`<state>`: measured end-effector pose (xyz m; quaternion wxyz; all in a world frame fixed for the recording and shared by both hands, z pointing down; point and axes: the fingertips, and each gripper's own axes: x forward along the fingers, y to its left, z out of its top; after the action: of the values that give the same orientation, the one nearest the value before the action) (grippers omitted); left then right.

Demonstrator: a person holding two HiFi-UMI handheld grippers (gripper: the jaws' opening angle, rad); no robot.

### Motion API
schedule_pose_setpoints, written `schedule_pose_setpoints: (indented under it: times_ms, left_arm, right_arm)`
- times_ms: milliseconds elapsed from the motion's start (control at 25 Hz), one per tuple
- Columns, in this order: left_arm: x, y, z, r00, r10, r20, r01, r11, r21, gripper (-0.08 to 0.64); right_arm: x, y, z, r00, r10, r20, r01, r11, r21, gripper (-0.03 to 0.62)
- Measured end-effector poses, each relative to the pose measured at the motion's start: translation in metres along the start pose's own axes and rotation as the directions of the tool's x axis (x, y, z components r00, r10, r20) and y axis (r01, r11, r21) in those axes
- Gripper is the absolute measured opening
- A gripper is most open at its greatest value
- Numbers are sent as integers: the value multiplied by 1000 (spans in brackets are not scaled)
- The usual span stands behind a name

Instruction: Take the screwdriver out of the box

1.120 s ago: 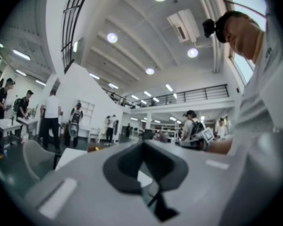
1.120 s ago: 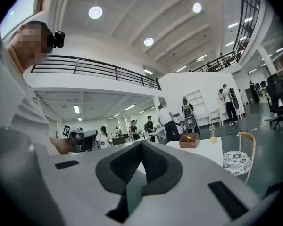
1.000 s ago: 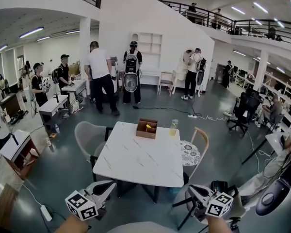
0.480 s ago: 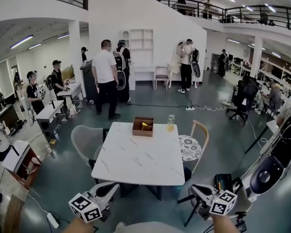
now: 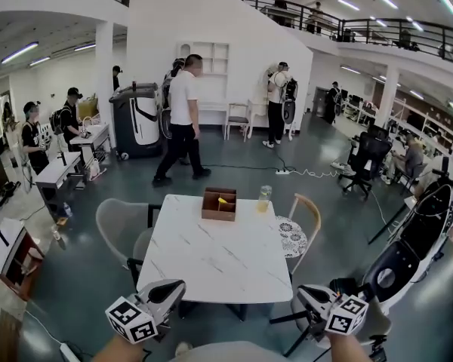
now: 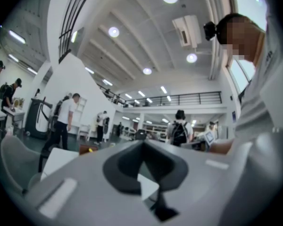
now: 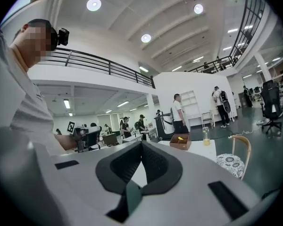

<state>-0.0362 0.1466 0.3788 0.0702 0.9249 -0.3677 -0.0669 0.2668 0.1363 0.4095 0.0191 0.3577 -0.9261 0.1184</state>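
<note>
Yellow-handled screwdriver inside open brown box near far edge of white table.

The square white table top looks like smooth veined marble with a soft sheen, the small brown open box matt wood or card, and the dark teal floor glossy

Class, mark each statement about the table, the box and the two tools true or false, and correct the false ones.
1. The brown box stands near the far edge of the white table. True.
2. The yellow screwdriver lies on the tabletop beside the box. False: it is inside the box.
3. A glass stands right of the box. True.
4. The left tool holds the screwdriver. False: it is shut on nothing, at the table's near side.
5. The right tool is shut and empty. True.
</note>
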Motion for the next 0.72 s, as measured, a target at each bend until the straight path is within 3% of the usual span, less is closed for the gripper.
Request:
schedule_pose_setpoints:
  times_ms: [440, 720]
  left_arm:
    - [-7, 143, 30, 998, -60, -26, 61, 998, 14, 5]
    - [-6, 206, 40, 996, -81, -26, 81, 997, -10, 5]
  right_arm:
    - [153, 11, 30, 998, -60, 12, 60, 998, 2, 9]
    - [216, 13, 42, 996, -84, -6, 84, 996, 2, 9]
